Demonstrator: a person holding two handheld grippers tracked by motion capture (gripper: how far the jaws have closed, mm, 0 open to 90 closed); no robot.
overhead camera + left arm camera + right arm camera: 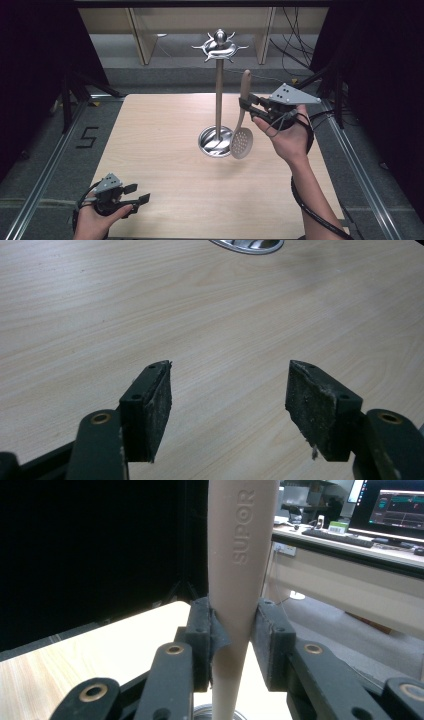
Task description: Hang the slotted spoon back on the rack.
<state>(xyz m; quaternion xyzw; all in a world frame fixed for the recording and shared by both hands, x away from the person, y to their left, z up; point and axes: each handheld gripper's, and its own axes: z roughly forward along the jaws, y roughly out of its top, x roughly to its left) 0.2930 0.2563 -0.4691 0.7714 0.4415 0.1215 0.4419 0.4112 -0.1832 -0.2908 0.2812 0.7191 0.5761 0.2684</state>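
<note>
The wooden table (165,165) lies mostly bare, with wide open board on the left half and along the near edge; its far edge runs just behind the metal stand (218,90). That stand rises from a round dish base (212,141) a little right of centre, its pole upright and topped by a ring of hooks (220,48). Just right of the pole hangs the beige slotted spoon (243,127) — bowl down, level with the base and almost touching its rim, handle up. The right gripper (246,106) is clamped across the handle; in the right gripper view both pads press the handle's (240,580) sides. The left gripper (137,194) rests near the front-left corner, jaws apart with nothing between them — bare board lies ahead of its pads (160,405).
</note>
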